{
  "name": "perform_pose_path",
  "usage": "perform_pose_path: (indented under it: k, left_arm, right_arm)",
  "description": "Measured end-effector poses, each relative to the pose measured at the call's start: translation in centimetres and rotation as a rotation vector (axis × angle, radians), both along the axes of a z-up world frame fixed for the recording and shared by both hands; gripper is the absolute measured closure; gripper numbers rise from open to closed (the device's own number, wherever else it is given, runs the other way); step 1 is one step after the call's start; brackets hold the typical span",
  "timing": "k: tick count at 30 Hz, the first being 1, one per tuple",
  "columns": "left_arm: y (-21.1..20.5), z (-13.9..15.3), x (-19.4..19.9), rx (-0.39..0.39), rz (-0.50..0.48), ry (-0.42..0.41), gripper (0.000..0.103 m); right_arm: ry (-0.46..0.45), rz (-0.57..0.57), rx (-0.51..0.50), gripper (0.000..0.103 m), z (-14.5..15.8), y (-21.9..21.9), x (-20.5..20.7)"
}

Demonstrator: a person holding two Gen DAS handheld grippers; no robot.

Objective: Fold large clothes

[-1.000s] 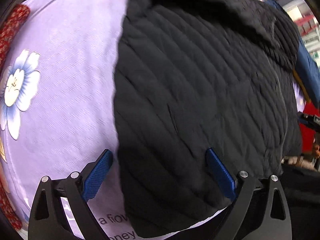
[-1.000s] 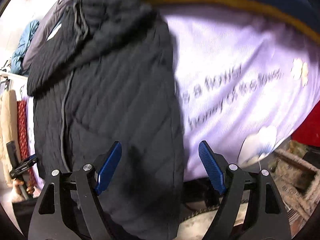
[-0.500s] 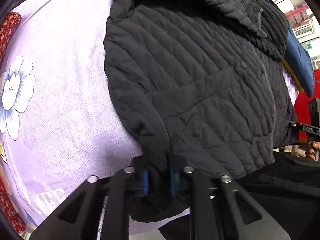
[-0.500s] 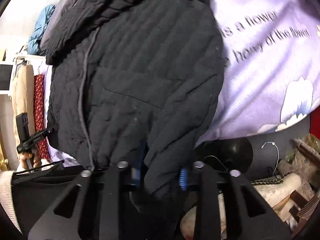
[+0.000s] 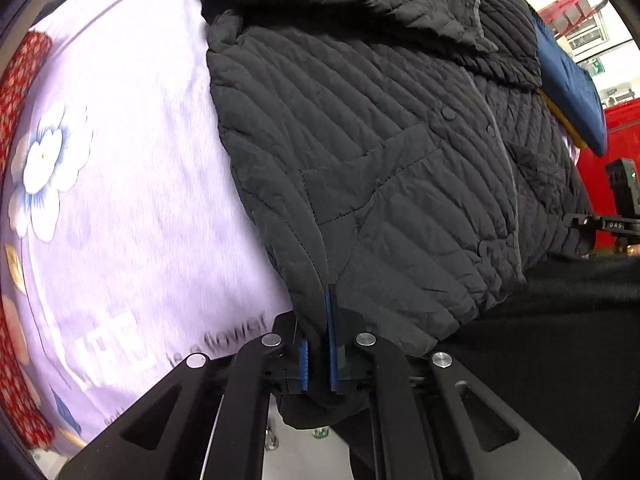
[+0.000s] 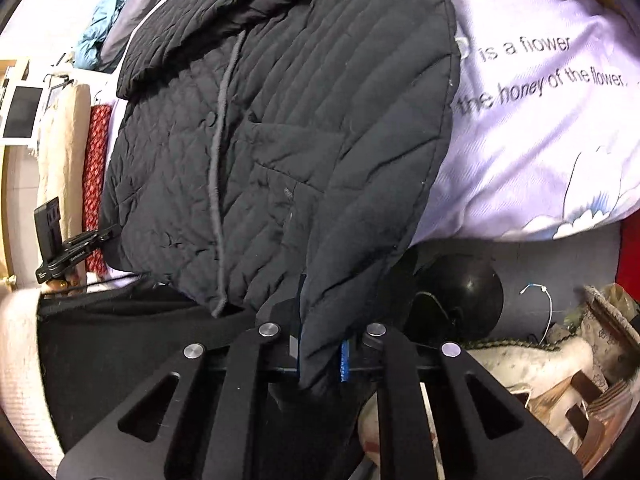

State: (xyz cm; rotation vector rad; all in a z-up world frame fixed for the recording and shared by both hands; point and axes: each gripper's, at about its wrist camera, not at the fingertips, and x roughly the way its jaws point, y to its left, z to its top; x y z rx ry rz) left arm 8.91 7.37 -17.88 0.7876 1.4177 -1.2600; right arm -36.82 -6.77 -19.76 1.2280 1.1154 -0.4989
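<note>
- Where the black quilted jacket (image 5: 380,152) lies, it is spread front-up on a lilac bedsheet (image 5: 132,200), with its hem at the near edge of the bed and its collar at the far end.
- Diagonal quilting lines, a patch pocket (image 5: 360,176), round snap buttons and a grey front placket (image 6: 218,168) are visible on the jacket.
- At the jacket's lower corner on the left side, the left gripper (image 5: 318,354) is clenched on the fabric; a fold of the hem edge passes between its blue pads and hangs below them.
- At the opposite lower corner, the right gripper (image 6: 320,356) is likewise clamped on the jacket; the fabric fold covers one pad, and only the other blue pad (image 6: 345,360) shows.
- Both grippers point steeply downward, each holding one hem corner, with the jacket body extending away from the fingers toward the far end of the bed.
- The bedsheet carries a white-and-blue flower print (image 5: 44,168) and printed text (image 6: 540,68) reading "is a flower" and "the honey of the flower."
- A dark blue garment (image 5: 568,80) lies beyond the jacket at the far side of the bed in the left wrist view.
- A black round object (image 6: 468,288) sits on the floor beside the bed in the right wrist view, near a cluttered pile (image 6: 580,368).
</note>
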Motion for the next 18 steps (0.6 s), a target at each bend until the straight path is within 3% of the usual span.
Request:
perform_pose_path:
  k: [4,7,14,18]
  left_arm:
    - [-1.2,0.5,0.5,-0.002,0.066,0.044,0.098]
    - [-3.2,2.6,1.2,-0.065,0.054,0.044,0.098]
    - [-11.3,7.0,5.1,-0.226,0.039,-0.058,0.098]
    - [-16.0,8.3,7.4,-0.272,0.103,-0.118,0.098]
  right_arm:
    - [-0.015,-0.038,0.028,0.091,0.0,-0.7,0.3]
    - [-0.080,-0.062,0.009,0.091,1.5,-2.7,1.1]
    - [-0.139,-0.044,-0.231,0.092,6.4,-10.6,6.4]
    - [-0.150,-0.137,-0.335,0.092,8.9,-16.3,6.9]
